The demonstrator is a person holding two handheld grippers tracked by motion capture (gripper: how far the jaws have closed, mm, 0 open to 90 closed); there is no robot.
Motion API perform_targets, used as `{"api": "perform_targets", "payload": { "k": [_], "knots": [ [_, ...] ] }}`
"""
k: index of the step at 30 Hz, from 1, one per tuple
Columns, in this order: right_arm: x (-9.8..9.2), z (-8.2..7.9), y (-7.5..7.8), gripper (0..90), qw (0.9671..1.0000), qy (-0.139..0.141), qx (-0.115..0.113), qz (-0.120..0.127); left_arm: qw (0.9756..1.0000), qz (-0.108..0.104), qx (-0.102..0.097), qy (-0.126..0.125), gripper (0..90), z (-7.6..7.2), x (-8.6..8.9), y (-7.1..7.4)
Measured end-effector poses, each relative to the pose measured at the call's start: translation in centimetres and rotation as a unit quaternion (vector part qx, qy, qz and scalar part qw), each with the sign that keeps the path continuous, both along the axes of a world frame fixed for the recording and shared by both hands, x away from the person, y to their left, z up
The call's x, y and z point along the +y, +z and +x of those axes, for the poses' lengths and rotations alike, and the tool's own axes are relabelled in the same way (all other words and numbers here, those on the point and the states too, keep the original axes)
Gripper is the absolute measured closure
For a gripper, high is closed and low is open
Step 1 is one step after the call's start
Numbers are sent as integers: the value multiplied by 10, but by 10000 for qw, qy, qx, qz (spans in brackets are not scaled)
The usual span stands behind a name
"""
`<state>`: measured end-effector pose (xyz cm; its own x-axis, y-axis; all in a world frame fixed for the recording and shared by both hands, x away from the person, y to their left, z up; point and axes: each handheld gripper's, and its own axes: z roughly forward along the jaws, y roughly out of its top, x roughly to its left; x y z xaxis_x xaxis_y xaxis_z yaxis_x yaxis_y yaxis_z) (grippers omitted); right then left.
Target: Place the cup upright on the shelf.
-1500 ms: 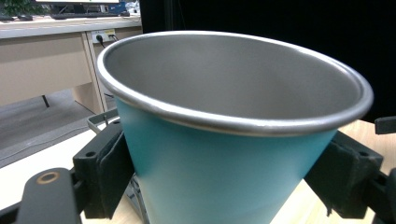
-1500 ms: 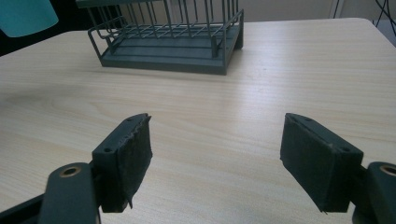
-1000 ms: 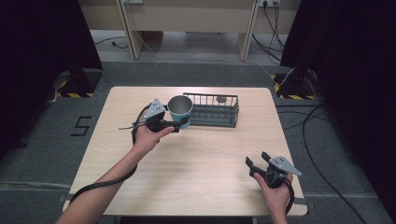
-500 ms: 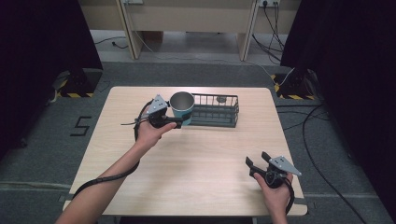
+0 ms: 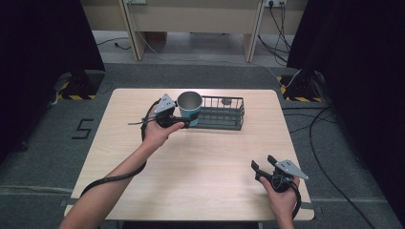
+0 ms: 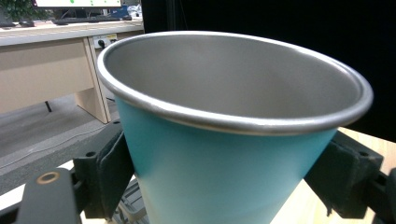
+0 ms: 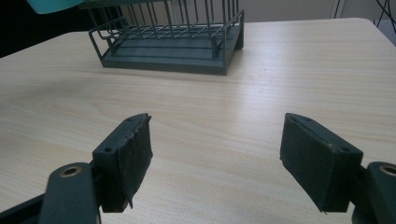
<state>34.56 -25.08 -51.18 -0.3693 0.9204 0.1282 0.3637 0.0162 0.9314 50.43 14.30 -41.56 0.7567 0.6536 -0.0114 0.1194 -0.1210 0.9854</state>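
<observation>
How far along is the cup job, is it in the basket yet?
Not yet. Done: the left tongs have picked up the teal cup, their jaws pressed on both its sides. In hand: the cup is held at the left end of the wire basket. Left, probably: setting it inside and letting go. The right tongs wait open above the table.

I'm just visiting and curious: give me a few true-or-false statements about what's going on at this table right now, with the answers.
1. The left gripper holds a teal cup between its jaws. True.
2. The cup is full of liquid. False: its metal inside looks empty.
3. The right gripper is clamped on the wire basket. False: its jaws stand open over bare table, well away from the basket.
4. The cup is at the left end of the basket. True.
5. The basket stands on the floor. False: it sits on the table, toward its far edge.
</observation>
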Motion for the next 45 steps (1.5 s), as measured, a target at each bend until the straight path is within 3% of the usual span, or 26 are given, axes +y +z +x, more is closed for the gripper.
{"api": "perform_targets", "payload": {
  "k": [45],
  "knots": [
    [-1,0,0,258,10000,20,27,77,9999,61,61,133,161,34,-34,5]
  ]
}}
